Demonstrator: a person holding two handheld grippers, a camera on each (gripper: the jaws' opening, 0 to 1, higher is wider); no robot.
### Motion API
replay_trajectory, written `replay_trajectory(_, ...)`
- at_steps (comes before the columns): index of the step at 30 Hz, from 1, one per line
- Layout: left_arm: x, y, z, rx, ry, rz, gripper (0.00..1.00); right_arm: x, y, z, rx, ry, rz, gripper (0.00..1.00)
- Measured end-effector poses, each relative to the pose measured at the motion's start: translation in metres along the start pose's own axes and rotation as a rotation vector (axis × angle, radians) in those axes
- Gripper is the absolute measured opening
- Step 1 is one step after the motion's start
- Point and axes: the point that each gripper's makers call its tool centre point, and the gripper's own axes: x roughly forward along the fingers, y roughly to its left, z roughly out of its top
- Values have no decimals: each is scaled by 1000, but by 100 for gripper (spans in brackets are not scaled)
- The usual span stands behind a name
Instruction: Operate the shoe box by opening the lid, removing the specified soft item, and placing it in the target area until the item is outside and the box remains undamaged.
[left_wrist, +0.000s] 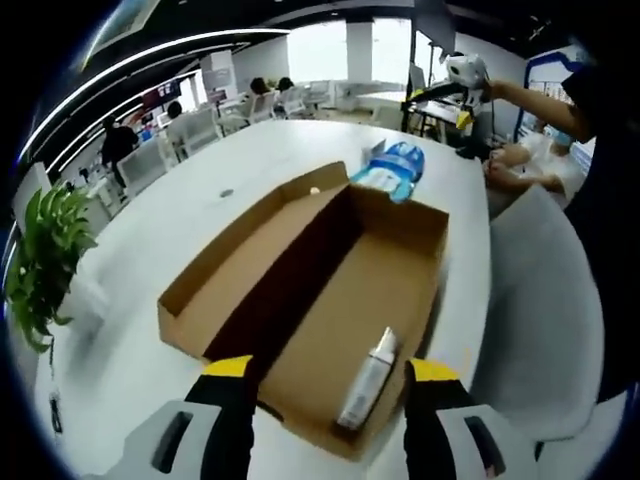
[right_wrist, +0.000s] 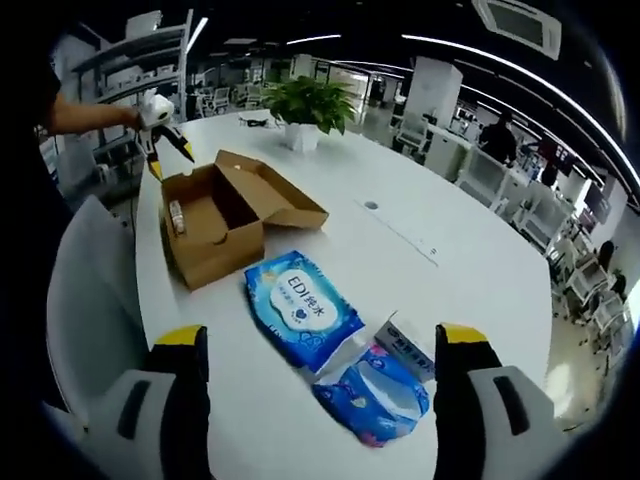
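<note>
On the white table (left_wrist: 150, 250), at the centre of the left gripper view, lies one open shoe box (left_wrist: 300, 300) of plain brown cardboard, lid (left_wrist: 250, 255) folded flat toward the left of the frame. Inside, near the lower right corner of the box, rests one slim spray bottle (left_wrist: 368, 378), silver-grey, lying on its side. Beyond the far edge of the box, in the upper middle, sit soft blue packs (left_wrist: 393, 168), just beside the cardboard. At the left edge stands one green potted plant (left_wrist: 45, 255). At the upper right, a sleeve of a person and the right gripper (left_wrist: 462, 75) raised over the table. Along the right, a grey chair (left_wrist: 545, 300).

Left gripper (left_wrist: 330, 385) at the bottom of that view: black jaws with yellow tips, spread wide apart over the near edge of the box, holding nothing.

Low in the right gripper view, between its two jaws, lie three soft items: one flat blue wet-wipes pack (right_wrist: 303, 308) with a white label, one crumpled glossy blue pouch (right_wrist: 375, 395) touching it, and one small white-blue pack (right_wrist: 405, 345) just beside. Right gripper (right_wrist: 320, 375) wide open as well, empty. Upper left of this view: the same box (right_wrist: 235, 215), and the other gripper (right_wrist: 160, 120) above it. Behind the box, the plant (right_wrist: 310, 105) in a white pot.
</note>
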Motion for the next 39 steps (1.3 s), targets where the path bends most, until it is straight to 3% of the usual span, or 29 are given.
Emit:
replay_trajectory(5, 7, 2, -4, 30, 43, -28, 60, -3, 14, 1, 30, -32, -16, 96)
replay_trajectory(27, 41, -7, -13, 220, 211, -148, 56, -19, 65, -8, 76, -83, -77, 96)
replay_trajectory(39, 57, -17, -20, 306, 284, -246, 52, -24, 73, -7, 96, -90, -78, 96)
